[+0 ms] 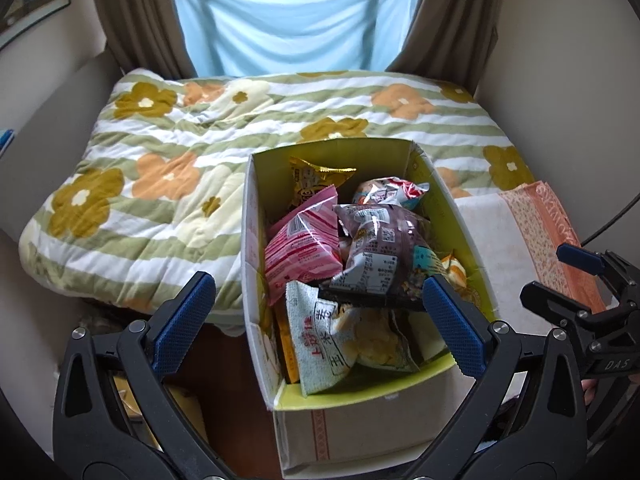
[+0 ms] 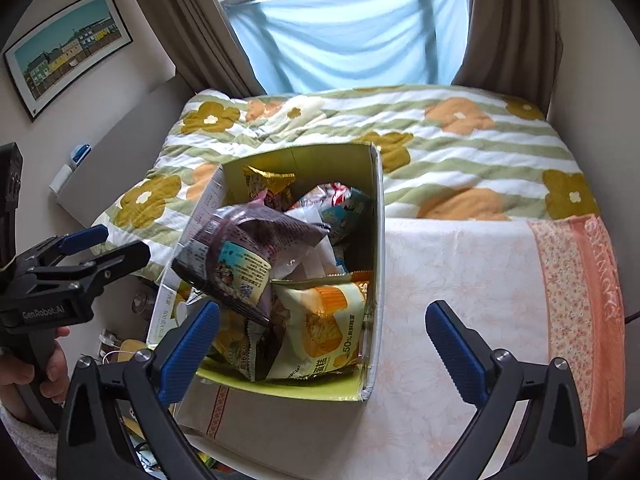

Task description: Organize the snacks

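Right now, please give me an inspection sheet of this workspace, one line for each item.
Surface: pale cloth beside floral quilt, on a bed.
Job's things: open box full of snack packets; purple packet on top, pink packet beside it.
Clutter: nothing seen on the cloth.
Grippers: left gripper and right gripper both with jaws wide, holding nothing.
Cables: dark cable at the right edge.
Surroundings: curtains, framed picture.

One cardboard box (image 1: 256,264) — holding at least seven snack packets: one gold (image 1: 316,178), one pink (image 1: 302,248), one dark purple (image 1: 380,256), one pale green rice-cracker bag (image 1: 320,340), one red-and-white (image 1: 390,192), one orange-and-cream (image 2: 324,320), one teal (image 2: 348,208). Two hand-held grippers — left (image 1: 320,320), right (image 2: 324,344). One floral quilt (image 1: 160,160), one towel (image 2: 500,280), one framed picture (image 2: 68,48), two brown curtains.
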A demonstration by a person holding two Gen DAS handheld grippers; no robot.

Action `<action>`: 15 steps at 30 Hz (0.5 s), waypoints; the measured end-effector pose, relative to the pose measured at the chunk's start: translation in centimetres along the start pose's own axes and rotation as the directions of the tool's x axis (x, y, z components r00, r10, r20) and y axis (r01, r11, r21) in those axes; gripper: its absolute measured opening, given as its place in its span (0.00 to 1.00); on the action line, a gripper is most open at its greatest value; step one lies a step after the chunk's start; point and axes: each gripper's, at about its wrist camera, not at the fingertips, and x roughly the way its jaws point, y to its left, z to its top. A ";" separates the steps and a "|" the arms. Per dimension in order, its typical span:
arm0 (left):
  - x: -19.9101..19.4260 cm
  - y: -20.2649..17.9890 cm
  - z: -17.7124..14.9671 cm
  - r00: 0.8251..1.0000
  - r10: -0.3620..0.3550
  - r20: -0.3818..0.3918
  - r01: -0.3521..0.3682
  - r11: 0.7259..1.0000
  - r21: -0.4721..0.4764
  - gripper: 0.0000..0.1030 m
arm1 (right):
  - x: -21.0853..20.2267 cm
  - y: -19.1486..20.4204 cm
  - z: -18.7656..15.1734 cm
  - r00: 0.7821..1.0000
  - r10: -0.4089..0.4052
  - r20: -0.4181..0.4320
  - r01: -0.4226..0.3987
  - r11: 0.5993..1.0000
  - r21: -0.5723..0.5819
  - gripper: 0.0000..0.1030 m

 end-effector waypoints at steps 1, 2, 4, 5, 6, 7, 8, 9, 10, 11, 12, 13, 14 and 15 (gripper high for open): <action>-1.0 -0.3 -0.3 1.000 0.000 0.016 0.001 1.000 -0.004 1.00 | -1.0 0.1 0.0 1.000 -0.001 0.019 0.002 1.000 -0.009 0.99; -2.3 -0.6 -0.7 0.999 0.000 0.036 0.000 1.000 -0.007 1.00 | -1.8 0.2 0.0 0.999 -0.002 0.038 0.003 1.000 -0.019 0.99; -5.1 -1.5 -1.4 0.996 0.009 0.092 -0.008 1.000 -0.011 1.00 | -4.5 0.3 0.1 0.997 -0.030 0.077 0.034 0.998 -0.054 0.99; -6.8 -2.1 -1.7 0.992 0.013 0.125 -0.012 1.000 -0.014 1.00 | -5.9 0.4 -0.1 0.993 -0.046 0.106 0.054 0.996 -0.068 0.99; -8.5 -2.7 -2.1 0.987 0.016 0.160 -0.014 1.000 -0.018 1.00 | -7.9 0.4 -0.2 0.987 -0.058 0.150 0.070 0.994 -0.081 0.99; -10.1 -3.3 -2.5 0.981 0.019 0.191 -0.016 1.000 -0.021 1.00 | -9.6 0.3 -0.5 0.981 -0.061 0.183 0.078 0.993 -0.085 0.99; -11.7 -4.0 -3.0 0.974 0.022 0.226 -0.017 1.000 -0.024 1.00 | -11.8 0.1 -0.8 0.973 -0.067 0.219 0.087 0.993 -0.084 0.99; -13.4 -4.7 -3.6 0.965 0.025 0.261 -0.019 1.000 -0.024 1.00 | -13.7 -0.1 -1.2 0.964 -0.075 0.256 0.099 0.992 -0.083 0.99; -14.9 -5.5 -4.4 0.956 0.029 0.293 -0.023 0.999 -0.025 1.00 | -15.3 -0.1 -1.6 0.954 -0.087 0.288 0.115 0.990 -0.083 1.00; -16.0 -6.1 -4.9 0.949 0.033 0.314 -0.025 0.999 -0.028 1.00 | -17.3 -0.2 -2.4 0.939 -0.112 0.326 0.146 0.986 -0.081 1.00; -17.3 -6.6 -5.8 0.941 0.037 0.337 -0.027 0.999 -0.036 1.00 | -18.6 -0.1 -3.0 0.927 -0.133 0.351 0.170 0.982 -0.078 1.00; -18.4 -7.2 -6.5 0.934 0.039 0.356 -0.025 0.999 -0.044 1.00 | -20.2 -0.2 -3.9 0.912 -0.162 0.378 0.200 0.978 -0.064 1.00; -19.6 -7.9 -7.5 0.926 0.040 0.376 -0.021 0.998 -0.053 1.00 | -21.6 -0.3 -4.8 0.900 -0.182 0.396 0.219 0.974 -0.051 1.00; -20.4 -8.4 -8.3 0.920 0.043 0.391 -0.021 0.998 -0.059 1.00 | -22.4 -0.3 -5.3 0.894 -0.193 0.404 0.229 0.972 -0.044 1.00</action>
